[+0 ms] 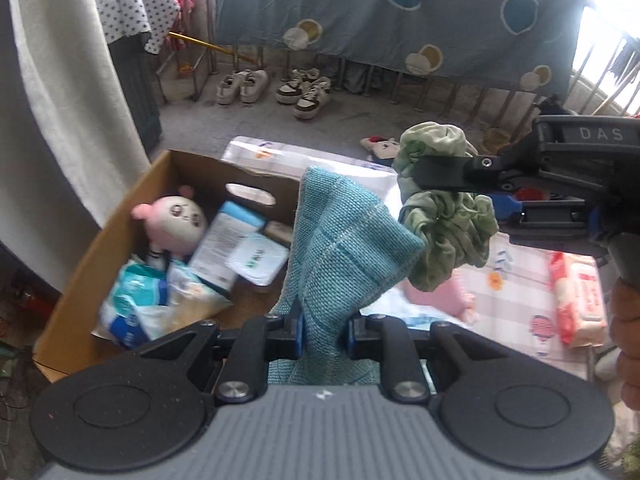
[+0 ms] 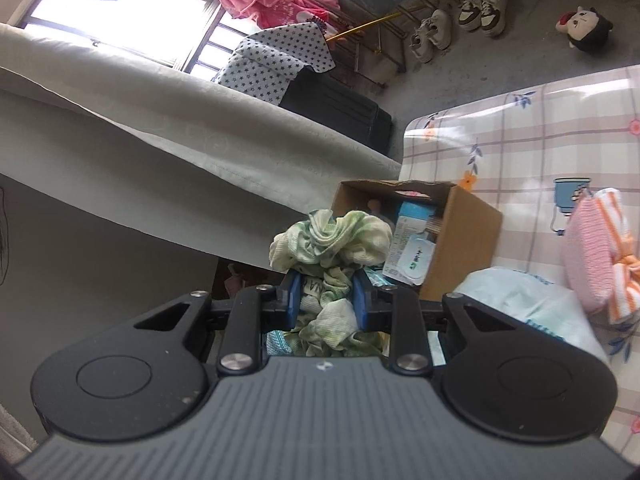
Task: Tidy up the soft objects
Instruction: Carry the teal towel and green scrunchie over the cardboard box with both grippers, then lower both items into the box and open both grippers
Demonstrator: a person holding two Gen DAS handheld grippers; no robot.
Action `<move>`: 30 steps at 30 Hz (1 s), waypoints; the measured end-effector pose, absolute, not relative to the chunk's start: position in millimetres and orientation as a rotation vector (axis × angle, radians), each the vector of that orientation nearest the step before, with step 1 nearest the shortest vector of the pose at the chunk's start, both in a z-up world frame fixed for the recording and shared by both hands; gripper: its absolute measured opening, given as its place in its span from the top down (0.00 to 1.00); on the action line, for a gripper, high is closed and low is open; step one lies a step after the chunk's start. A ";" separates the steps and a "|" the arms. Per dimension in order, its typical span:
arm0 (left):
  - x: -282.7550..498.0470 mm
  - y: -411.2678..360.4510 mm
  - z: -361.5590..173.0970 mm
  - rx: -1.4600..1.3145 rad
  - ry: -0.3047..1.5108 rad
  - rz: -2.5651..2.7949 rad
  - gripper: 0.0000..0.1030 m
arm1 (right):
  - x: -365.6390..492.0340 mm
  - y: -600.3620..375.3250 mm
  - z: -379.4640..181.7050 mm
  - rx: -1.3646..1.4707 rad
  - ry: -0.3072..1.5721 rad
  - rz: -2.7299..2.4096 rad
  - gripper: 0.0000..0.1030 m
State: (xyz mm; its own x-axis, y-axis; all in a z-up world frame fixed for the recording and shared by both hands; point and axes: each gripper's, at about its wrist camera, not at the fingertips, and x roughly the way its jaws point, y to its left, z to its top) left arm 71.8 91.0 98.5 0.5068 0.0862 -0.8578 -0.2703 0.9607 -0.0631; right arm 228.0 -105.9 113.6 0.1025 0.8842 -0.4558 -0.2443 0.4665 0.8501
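**Operator:** What is the risk at this stage?

**Technician:** The left gripper (image 1: 323, 334) has its fingers clamped on a teal woven cloth (image 1: 344, 240). The right gripper (image 2: 326, 304) has its fingers clamped on a crumpled green fabric piece (image 2: 330, 240). Both items hang in the air, near the cardboard box (image 1: 120, 224). The two fabrics touch in the left wrist view. If one is released, it may snag on the other and fall outside the box, onto the table (image 2: 520, 140) or the floor.

**Operator:** What does the box contain?

**Technician:** A pink plush doll (image 1: 174, 220), a white and blue carton (image 1: 228, 244), a flat white packet (image 1: 258, 260) and soft tissue packs (image 1: 140, 304). Free space remains at the near corner.
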 end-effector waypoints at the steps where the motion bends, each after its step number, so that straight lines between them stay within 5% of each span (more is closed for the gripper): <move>1: 71.7 103.9 95.3 -0.196 1.028 0.221 0.81 | 228.4 -92.2 110.8 0.685 1.185 0.941 0.76; 19: 112.5 200.3 -59.7 -0.237 1.376 0.109 0.80 | 236.9 61.8 -2.1 0.424 1.377 0.641 0.72; 22: 113.7 200.4 -72.3 -0.239 1.404 0.098 0.79 | 232.4 76.0 -7.1 0.365 1.386 0.629 0.68; 26: 113.1 200.8 -85.4 -0.242 1.442 0.092 0.76 | 230.4 88.5 -10.2 0.272 1.398 0.592 0.49; 30: 113.4 198.9 -92.8 -0.234 1.458 0.077 0.68 | 229.3 90.6 -10.7 0.251 1.388 0.583 0.44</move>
State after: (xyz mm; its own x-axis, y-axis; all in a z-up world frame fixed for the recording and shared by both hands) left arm 113.4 198.9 -92.8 0.1150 -0.0898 -0.9893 -0.1930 0.9749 -0.1110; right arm 229.3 90.6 -10.7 0.0705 0.5240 -0.8488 -0.2387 0.8350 0.4957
